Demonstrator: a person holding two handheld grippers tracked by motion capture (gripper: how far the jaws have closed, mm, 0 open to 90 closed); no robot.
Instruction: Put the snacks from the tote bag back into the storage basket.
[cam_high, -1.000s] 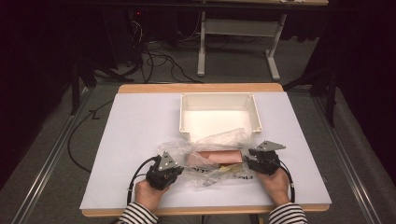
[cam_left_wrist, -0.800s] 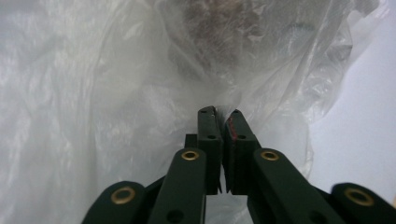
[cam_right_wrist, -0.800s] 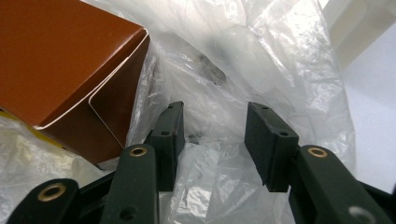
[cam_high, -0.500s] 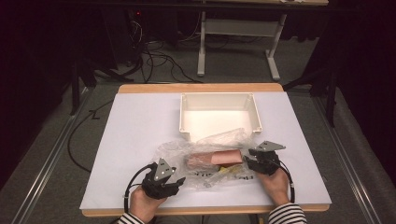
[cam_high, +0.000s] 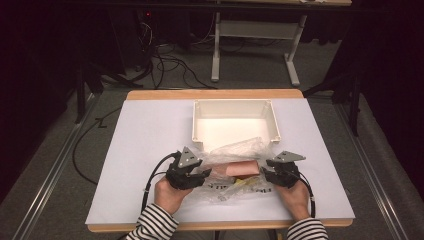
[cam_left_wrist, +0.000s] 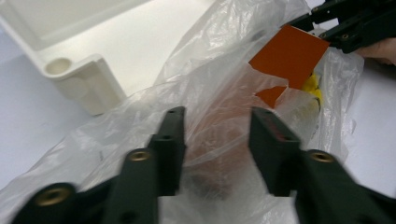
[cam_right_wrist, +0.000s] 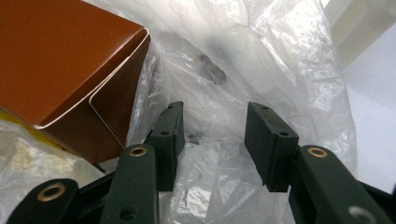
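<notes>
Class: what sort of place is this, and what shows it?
Probably a lab or recording workspace: a white-covered table in a dark room, loose cables on the floor behind it, and a person working a plastic bag with hand-held grippers.

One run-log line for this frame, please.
left gripper: jaws just closing, plastic bag film between them | right gripper: at bag's other end, grip unclear | brown box: inside bag | white tray: behind bag

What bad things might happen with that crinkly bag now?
The thin bag sits bunched between the left gripper and right gripper, so pulling apart might tear it. The brown box pokes out at the bag's open end and may slide out. The bag's far side lies against the white tray, so a tug could drag on it.
</notes>
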